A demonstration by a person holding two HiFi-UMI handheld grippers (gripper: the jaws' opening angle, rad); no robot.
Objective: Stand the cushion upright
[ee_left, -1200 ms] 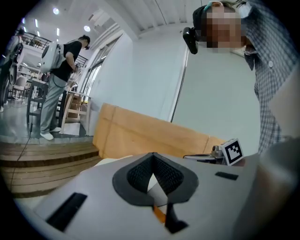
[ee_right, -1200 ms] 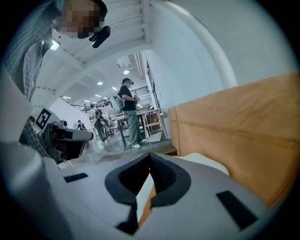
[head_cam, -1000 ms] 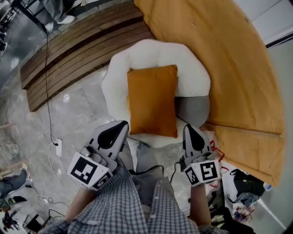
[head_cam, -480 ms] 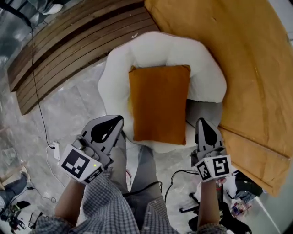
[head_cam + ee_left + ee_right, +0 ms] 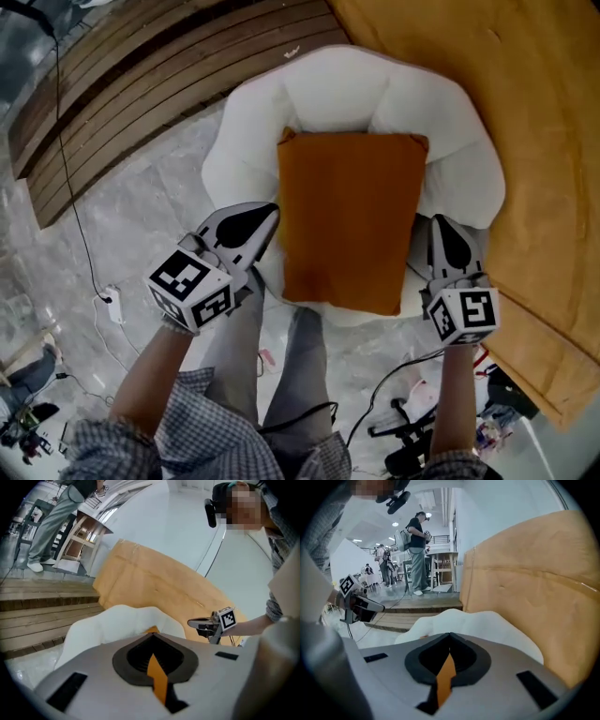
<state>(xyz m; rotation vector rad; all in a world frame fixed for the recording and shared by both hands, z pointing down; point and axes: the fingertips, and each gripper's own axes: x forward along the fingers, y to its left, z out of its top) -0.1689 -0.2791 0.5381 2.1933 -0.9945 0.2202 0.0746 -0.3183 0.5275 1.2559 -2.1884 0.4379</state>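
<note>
Two grippers are being held out, each with jaws pressed together on nothing: the left gripper just left of the cushion, the right gripper just right of it. This one orange cushion is being borne flat on one white seat. Beyond, one orange panel and one wooden deck are being shown

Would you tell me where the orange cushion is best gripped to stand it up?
Probably its long side edges, one gripper per side: the cushion lies flat on the white seat, edges exposed, with the left gripper and right gripper flanking it.
</note>
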